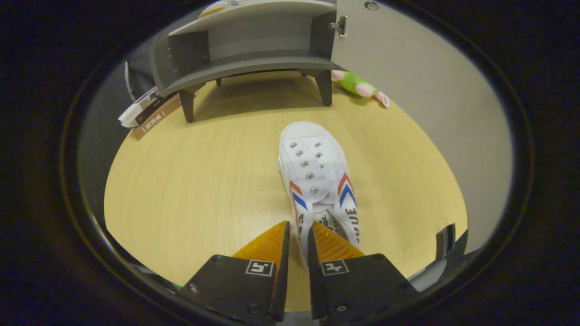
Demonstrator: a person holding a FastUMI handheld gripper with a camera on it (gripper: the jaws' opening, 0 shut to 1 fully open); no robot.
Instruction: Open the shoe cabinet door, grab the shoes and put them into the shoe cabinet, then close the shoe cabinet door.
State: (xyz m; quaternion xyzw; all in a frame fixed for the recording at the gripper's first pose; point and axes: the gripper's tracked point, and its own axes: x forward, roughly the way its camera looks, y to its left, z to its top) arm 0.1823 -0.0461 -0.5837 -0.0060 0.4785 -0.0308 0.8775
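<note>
So the tongs (299, 240) are nearly closed, pinching just the thin heel wall of the shoe (317, 181), whose toe points at the cabinet (253, 59). Door (408, 68) is open. Such a skimpy edge grip could let the shoe sag, twist loose, or clip the cabinet.

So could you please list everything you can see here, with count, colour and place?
shoe: one, white with red and blue chevrons, on the table just ahead of the fingers, its side wall pinched between them
shoe cabinet: one, grey, beyond the shoe, door open
plush toy: one, green and pink, by the cabinet's leg
books: a few, white and brown, beside the cabinet
table: one, light wood
gripper: one, fingers closed on the shoe's side wall
</note>
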